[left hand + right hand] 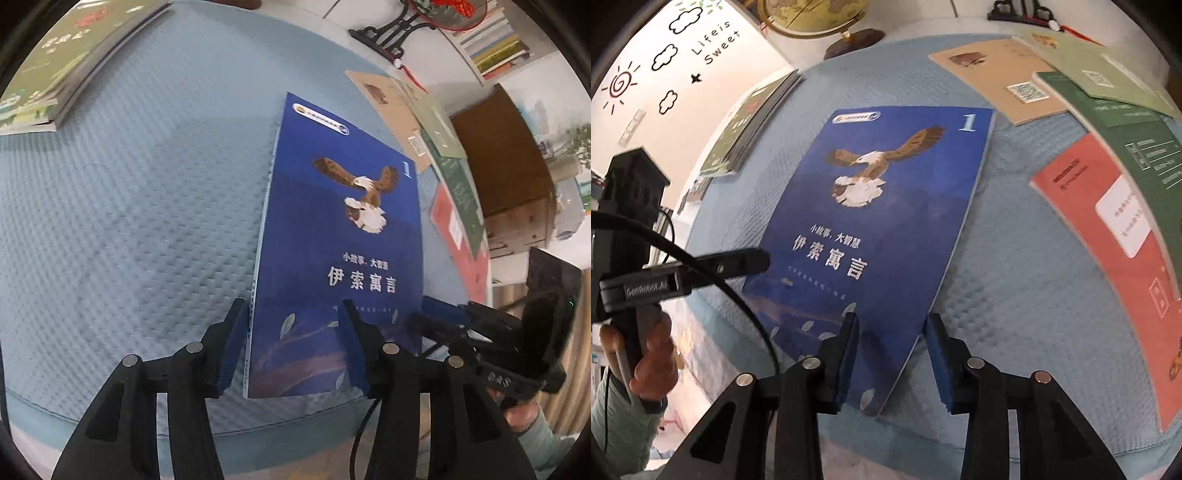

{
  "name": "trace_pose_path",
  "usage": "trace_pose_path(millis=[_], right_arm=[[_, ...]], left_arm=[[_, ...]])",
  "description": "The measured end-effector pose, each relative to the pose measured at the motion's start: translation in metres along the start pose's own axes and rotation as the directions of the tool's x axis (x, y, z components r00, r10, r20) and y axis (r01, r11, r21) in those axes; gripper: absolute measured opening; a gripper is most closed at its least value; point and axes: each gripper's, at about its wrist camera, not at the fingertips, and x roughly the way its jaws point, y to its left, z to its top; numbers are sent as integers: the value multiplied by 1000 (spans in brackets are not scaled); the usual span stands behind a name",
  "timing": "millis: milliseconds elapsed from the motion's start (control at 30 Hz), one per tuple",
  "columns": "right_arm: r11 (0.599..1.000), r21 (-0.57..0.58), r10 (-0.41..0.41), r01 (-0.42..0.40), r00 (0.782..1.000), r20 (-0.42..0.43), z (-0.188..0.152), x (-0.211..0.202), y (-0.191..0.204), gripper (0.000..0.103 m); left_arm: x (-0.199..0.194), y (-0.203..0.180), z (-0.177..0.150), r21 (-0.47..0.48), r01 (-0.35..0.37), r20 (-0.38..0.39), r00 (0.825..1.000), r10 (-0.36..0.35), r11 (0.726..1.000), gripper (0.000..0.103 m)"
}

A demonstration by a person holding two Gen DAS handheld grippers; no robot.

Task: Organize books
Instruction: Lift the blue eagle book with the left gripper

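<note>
A blue book with an eagle on its cover (340, 236) (879, 221) lies on the light blue quilted table cover (129, 221). My left gripper (291, 332) straddles the book's spine edge near the front corner, one pad beside the spine and the other over the cover, with a wide gap between them. My right gripper (892, 339) straddles the opposite long edge in the same way, one pad over the cover and one off it. Neither pair of pads squeezes the book. Each gripper shows in the other's view, the right gripper (439, 314) and the left gripper (753, 260).
A stack of green books (55, 66) (746, 125) lies at the far left. A tan book (997, 81), green books (1126, 122) and a red book (1108, 258) overlap at the right. A globe (820, 18) and a black stand (388, 29) stand behind. The table's front edge is just below the grippers.
</note>
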Motion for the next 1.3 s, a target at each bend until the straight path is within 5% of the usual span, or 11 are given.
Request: trace_pose_path(millis=[67,133,233,400,567,733,900,1000,1133,1233,1300], right_arm=[[999,34,16,-16,1000,12,6,0,-8,37],[996,70,49,-51,999,19,7,-2,-18,37],[984,128,118,-120,993,24,5,-5,-32,37],[980,127,149,-152,988,27,6,-4,-36,37],[980,120,157,-159,987,24,6,-6,-37,37],[972,139,191,-191,981,14,3,-10,-46,38],[935,218,279,-279,960,30,5,-20,-64,46],[873,276,396,-401,915,76,6,-28,-81,57],[775,339,516,-533,844,148,3,-30,-103,60],[740,362,552,-567,819,155,3,-23,-108,60],[708,382,582,-594,797,159,3,-14,-108,60]], left_arm=[[-10,7,-1,-58,120,31,993,-118,991,46],[-28,8,-2,-79,249,84,966,-243,965,46],[-45,-4,-2,-39,347,118,933,-341,937,46],[-17,-4,-3,-46,221,69,974,-218,974,46],[23,0,-4,-119,166,21,986,-164,979,43],[32,-14,6,-134,147,25,989,-145,980,23],[23,-20,8,-217,352,47,935,-351,910,21],[18,-15,10,-301,477,101,877,-470,826,21],[24,-7,10,-359,530,126,843,-523,769,21],[28,2,5,-413,578,150,805,-574,704,21],[29,6,3,-425,589,158,796,-585,687,21]])
